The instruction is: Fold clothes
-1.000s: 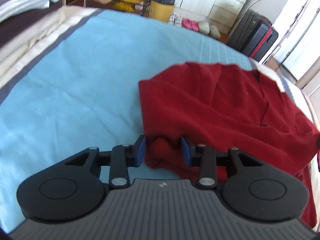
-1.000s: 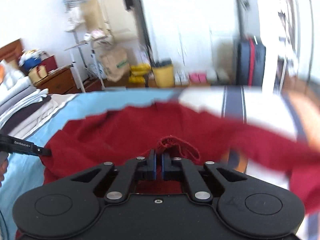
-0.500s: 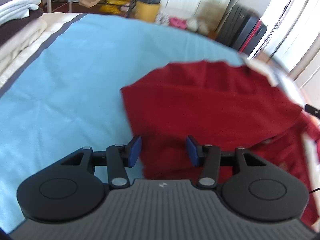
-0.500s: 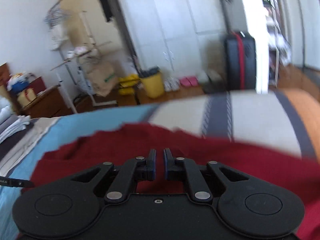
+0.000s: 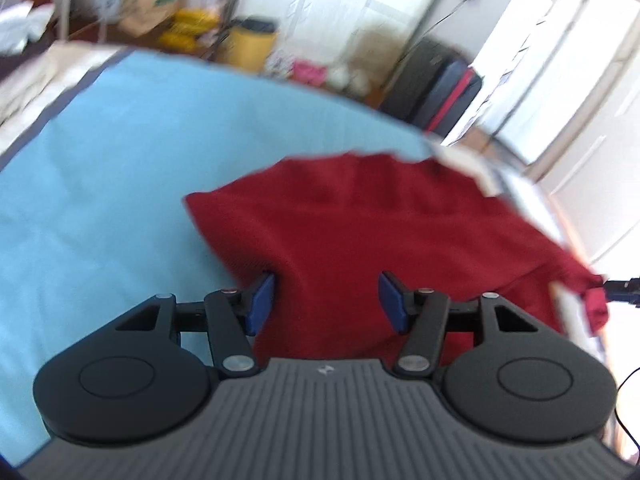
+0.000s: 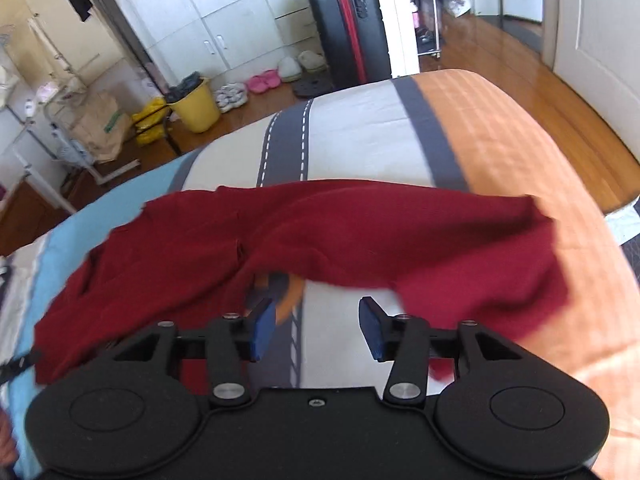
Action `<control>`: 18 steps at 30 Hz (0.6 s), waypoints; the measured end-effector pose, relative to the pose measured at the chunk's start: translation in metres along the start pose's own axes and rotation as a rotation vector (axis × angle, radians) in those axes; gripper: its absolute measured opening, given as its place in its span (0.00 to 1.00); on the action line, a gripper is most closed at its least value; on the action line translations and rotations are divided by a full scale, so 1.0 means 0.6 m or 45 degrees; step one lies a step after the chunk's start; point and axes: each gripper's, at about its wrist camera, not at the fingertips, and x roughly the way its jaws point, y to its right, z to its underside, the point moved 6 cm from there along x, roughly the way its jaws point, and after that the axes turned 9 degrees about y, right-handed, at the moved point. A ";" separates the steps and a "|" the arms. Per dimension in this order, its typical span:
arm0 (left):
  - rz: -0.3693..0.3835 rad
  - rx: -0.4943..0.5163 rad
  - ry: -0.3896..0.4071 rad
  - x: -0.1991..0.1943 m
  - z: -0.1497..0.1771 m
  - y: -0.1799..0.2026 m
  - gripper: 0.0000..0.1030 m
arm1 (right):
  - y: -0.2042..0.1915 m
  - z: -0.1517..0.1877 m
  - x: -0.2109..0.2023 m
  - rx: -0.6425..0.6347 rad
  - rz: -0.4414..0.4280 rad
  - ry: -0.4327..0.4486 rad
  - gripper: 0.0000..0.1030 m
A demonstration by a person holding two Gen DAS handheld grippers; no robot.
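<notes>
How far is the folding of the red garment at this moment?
Done: the red garment lies spread on the bed. In hand: nothing; the left gripper and the right gripper are both opening, with no cloth pinched between their jaws. Left: no neat fold shows; one loose part lies rumpled.

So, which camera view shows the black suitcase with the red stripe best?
The right wrist view. There the suitcase stands sharp and almost whole on the wooden floor beyond the bed, with its red stripe and its lock clear. In the left wrist view the suitcase is small and blurred, and its lower part is hidden behind the bed's edge.
</notes>
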 end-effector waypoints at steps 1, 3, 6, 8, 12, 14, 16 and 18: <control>0.015 0.034 0.024 -0.006 -0.002 0.017 0.54 | 0.017 -0.002 -0.020 0.016 -0.012 0.023 0.61; 0.029 0.111 0.043 -0.011 0.004 0.057 0.54 | 0.065 -0.003 -0.048 0.068 0.029 0.057 0.66; 0.131 0.135 -0.014 0.003 0.016 0.141 0.54 | 0.144 -0.006 -0.041 0.155 0.150 0.043 0.66; 0.194 0.181 -0.056 0.022 0.022 0.213 0.54 | 0.194 -0.008 -0.035 0.216 0.211 0.033 0.66; 0.284 0.358 -0.093 0.076 0.031 0.374 0.54 | 0.237 0.012 0.012 0.419 0.099 -0.058 0.66; 0.325 0.425 -0.119 0.109 0.042 0.446 0.54 | 0.248 0.027 0.035 0.503 0.080 -0.104 0.66; 0.349 0.463 -0.152 0.142 0.059 0.502 0.54 | 0.248 0.028 0.046 0.500 0.064 -0.075 0.61; 0.360 0.471 -0.186 0.167 0.081 0.540 0.54 | 0.241 0.018 0.051 0.443 0.047 0.001 0.15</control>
